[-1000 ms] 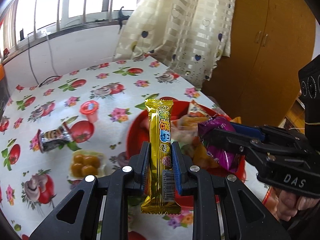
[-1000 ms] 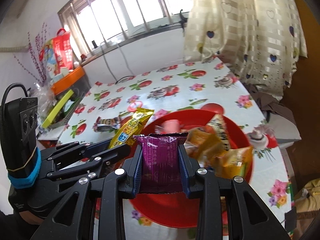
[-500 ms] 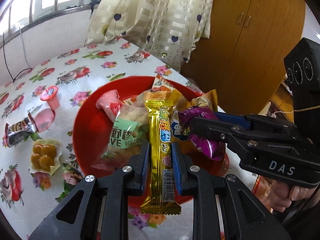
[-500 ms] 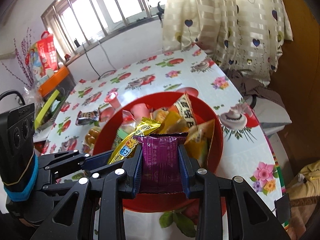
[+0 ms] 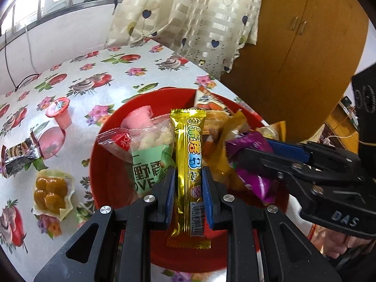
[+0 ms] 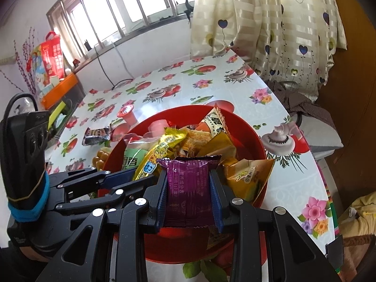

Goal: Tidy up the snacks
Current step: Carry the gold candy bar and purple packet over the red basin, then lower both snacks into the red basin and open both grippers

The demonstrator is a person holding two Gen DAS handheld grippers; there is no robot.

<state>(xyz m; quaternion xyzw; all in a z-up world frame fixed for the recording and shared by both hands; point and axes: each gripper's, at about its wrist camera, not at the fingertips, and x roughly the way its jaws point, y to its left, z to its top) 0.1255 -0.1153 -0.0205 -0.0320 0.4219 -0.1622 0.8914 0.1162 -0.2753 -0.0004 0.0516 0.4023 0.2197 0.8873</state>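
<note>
1. L gripper: my fingers pinch the gold snack bar at its lower half; bar stands lengthwise, centre of left-wrist frame, top end over the red bowl.
2. R gripper: my fingers clamp the purple packet by its two side edges; packet sits centre-low in right-wrist frame, over the bowl's near side.
3. Bowl contents: green-white packet, clear puffed-snack bag, pink jelly cup, orange and yellow wrappers at right. Already heaped, little bare floor showing.
4. Still out on the floral tablecloth, left of frame: red-lid jelly cup, dark wrapped snack, tray of yellow-brown balls.
5. Step in hand, my read: drop both items into the bowl.
6. How to do it well:
   - Keep the 2 grippers apart; R gripper body sits close at the right of the left-wrist frame, so release one at a time.
   - Lower till each wrapper is just above the heap before letting go; foil is slick and could slide off the pile and over the rim.
   - Aim the bar at the barer left-front part, purple pkt to the near side.
   - Spread fingers fully, then lift straight away so pads don't drag the wrapper out.
</note>
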